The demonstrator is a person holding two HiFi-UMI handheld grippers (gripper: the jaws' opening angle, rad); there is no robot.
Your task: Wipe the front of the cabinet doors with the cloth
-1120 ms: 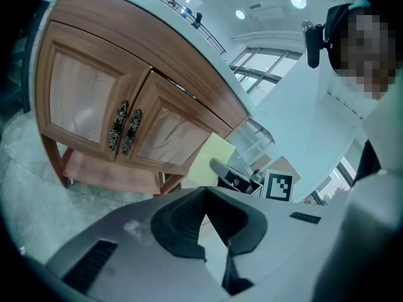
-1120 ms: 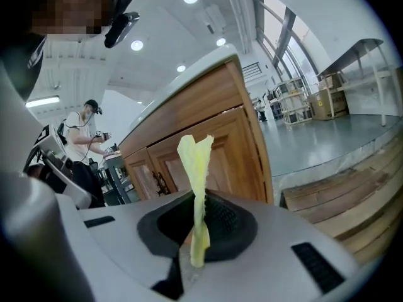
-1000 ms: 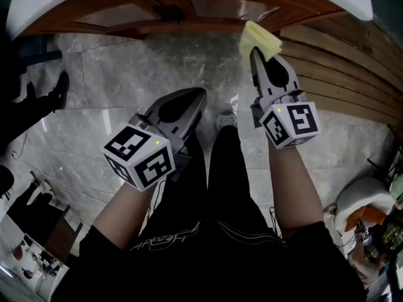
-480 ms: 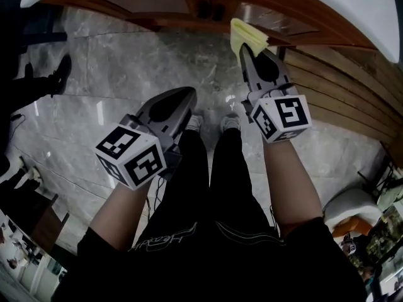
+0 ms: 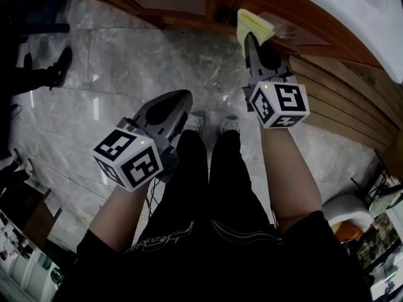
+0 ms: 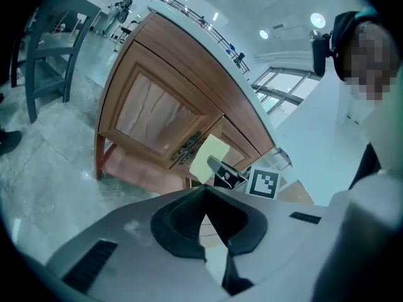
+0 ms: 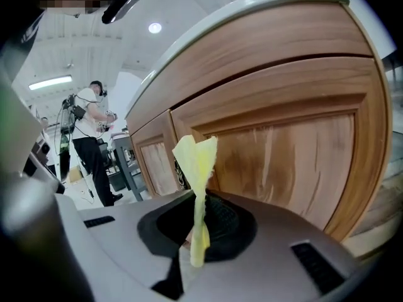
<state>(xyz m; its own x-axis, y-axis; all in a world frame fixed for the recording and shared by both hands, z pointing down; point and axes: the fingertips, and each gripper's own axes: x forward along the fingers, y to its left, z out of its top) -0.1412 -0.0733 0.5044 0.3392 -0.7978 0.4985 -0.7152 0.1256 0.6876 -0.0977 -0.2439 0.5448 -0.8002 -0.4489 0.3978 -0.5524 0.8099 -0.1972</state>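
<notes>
Right tongs (image 7: 198,222) clamped on the yellow cloth (image 7: 196,162). Cloth stands edge-on between the pads, long axis in line with the tongs, free end fanned toward the cabinet door (image 7: 296,162). It's close to the panel; contact not clear. Left tongs (image 6: 204,197) closed with nothing in them, low over the marble floor (image 5: 126,61), well apart from the cabinet. Slatted wood wall (image 5: 340,99) bounds the right side. Second door (image 7: 157,162) and floor lie to the left.
</notes>
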